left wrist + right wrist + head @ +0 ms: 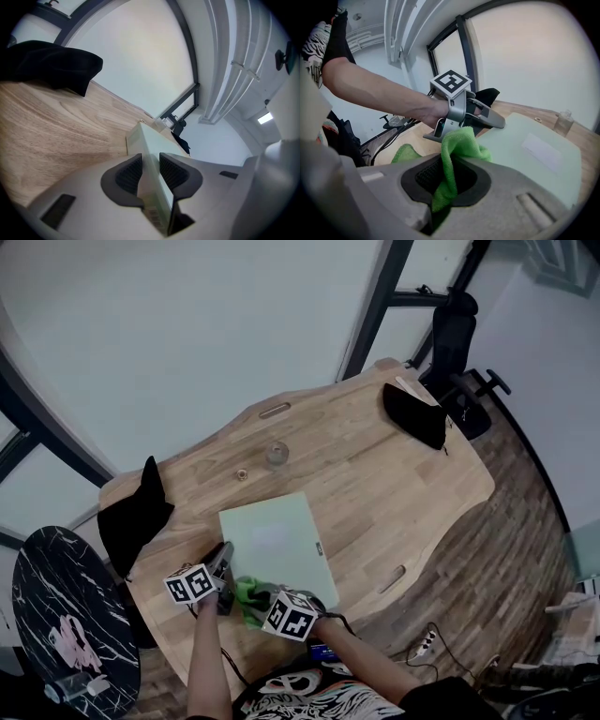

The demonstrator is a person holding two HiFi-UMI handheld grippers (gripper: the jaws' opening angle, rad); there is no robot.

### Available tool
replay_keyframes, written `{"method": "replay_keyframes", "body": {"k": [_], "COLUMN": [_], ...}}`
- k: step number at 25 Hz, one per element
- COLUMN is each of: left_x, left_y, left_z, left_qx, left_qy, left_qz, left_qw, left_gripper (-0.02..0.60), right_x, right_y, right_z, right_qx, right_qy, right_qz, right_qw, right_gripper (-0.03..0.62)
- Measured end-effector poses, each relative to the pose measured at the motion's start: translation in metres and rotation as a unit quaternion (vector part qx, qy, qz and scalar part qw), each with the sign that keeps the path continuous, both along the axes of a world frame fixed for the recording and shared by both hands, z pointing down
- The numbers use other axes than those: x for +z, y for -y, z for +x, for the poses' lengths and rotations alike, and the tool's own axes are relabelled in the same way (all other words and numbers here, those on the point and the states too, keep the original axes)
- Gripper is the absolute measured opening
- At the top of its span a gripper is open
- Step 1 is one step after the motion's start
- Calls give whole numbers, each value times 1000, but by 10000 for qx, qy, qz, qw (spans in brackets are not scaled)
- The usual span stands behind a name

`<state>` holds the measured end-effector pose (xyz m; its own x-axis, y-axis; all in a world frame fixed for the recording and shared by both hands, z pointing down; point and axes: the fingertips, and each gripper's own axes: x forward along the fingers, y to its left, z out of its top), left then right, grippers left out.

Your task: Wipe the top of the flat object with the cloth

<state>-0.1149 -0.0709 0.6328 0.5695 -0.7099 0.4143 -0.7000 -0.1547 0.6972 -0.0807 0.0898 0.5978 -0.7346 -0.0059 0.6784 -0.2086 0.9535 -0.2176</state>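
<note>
A pale wooden worktop [394,493] is seen from above, with a wavy edge. Near its middle lies the flat object [281,559], a thin pale green box with a faint white label on its top. It lies flat on the wood, one corner pointing toward the person.

The left hand-held gripper [225,557] sits at the box's near left edge. Its own camera shows both dark ribbed pads [129,172] pressed against the box's thin side, clamped on it.

The right hand-held gripper [262,596] is just beside the left one, at the box's near corner. Its jaws pinch a bright green cloth [244,592]. In the right gripper view, the cloth rises out from between the jaws and flops forward. The cloth's far fold is at the box's near edge; whether it rests on the top is unclear. A second fold of cloth lies on the wood to the left.

Beyond the box stand a small clear jar [277,454] and, to its left, a small ring [241,474]. One black fabric piece [136,512] drapes over the worktop's left end. Another black fabric piece [412,413] lies at the far right corner. A black office chair [455,334] stands behind that corner.
</note>
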Motion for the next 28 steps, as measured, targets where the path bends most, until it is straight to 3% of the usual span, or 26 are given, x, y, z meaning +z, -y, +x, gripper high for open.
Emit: {"method": "replay_keyframes", "body": {"k": [13,28], "left_x": [0,1], "left_y": [1,1], "left_z": [0,-1], "left_qx": [8,-2], "left_qy": [6,14], "left_qz": [-17,-19], "left_qw": [10000,10000], "left_gripper": [117,117], "right_x": [1,3], "right_y": [7,22], "right_z": [32,83], "right_qx": [239,860], "right_qy": [-8,-84], "right_qz": [-68,-26], "right_qw": [9997,9963], "right_gripper": [32,32]}}
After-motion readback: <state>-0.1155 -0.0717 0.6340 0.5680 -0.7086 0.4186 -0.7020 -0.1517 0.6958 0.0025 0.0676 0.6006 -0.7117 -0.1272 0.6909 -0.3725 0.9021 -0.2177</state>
